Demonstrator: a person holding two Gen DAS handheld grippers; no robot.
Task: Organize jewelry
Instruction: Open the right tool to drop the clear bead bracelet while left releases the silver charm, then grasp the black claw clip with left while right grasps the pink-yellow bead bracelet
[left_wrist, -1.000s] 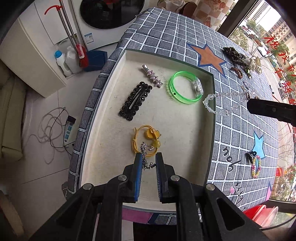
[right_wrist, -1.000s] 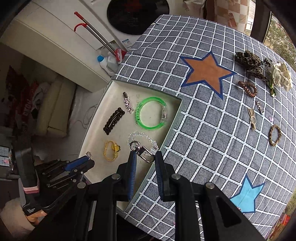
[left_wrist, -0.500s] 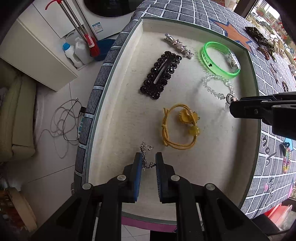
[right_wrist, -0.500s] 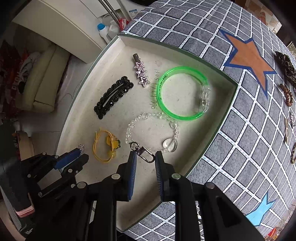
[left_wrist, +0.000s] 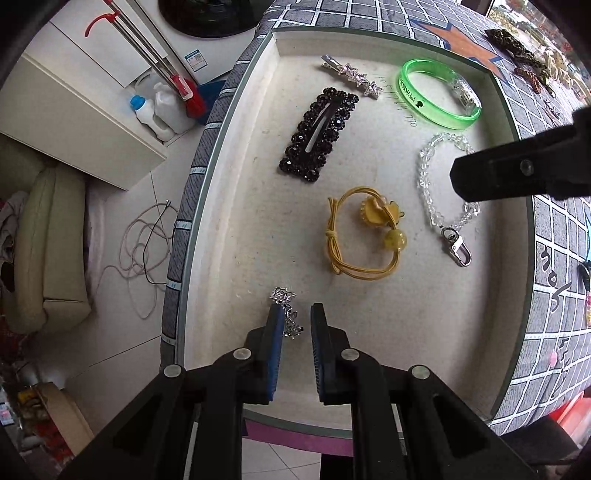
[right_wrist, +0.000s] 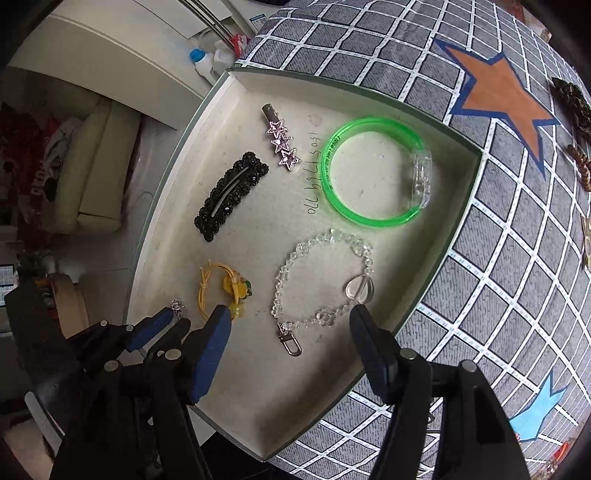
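Left wrist view: the left tool (left_wrist: 297, 325) is seen pointing down into the tray (left_wrist: 229, 155), jaws nearly closed, with a small silver chain piece (left_wrist: 286, 314) between the blue pads; it lies against the left pad, and contact with the other pad cannot be told. The chain piece is at the tray's near edge, just short of the yellow hair tie (left_wrist: 360, 236).

Places relative to the yellow hair tie, left wrist view: the black beaded clip (left_wrist: 319, 133) is beyond it, the silver star clip (left_wrist: 351, 75) further beyond near the tray's far wall, the green bangle (left_wrist: 439, 94) up and to the right, and the clear bead bracelet (left_wrist: 439, 195) just to the right, its metal clasp (left_wrist: 458, 245) lying flat on the tray floor.

Right wrist view: the right tool (right_wrist: 290, 321) is opening, jaws already wide apart. The clear bead bracelet (right_wrist: 321, 280) lies on the tray floor between the fingers, touched by neither pad; the clasp (right_wrist: 291, 343) is free. The yellow hair tie (right_wrist: 225, 291) is just left of the left finger. The left tool (right_wrist: 162, 325) is visible at lower left with the chain piece (right_wrist: 177, 306) at its tips.

The tray is set on the worktop (right_wrist: 517, 240), covered by a grey grid cloth with star patches. More hair accessories (left_wrist: 517, 48) are left on the cloth, well apart from the tray.
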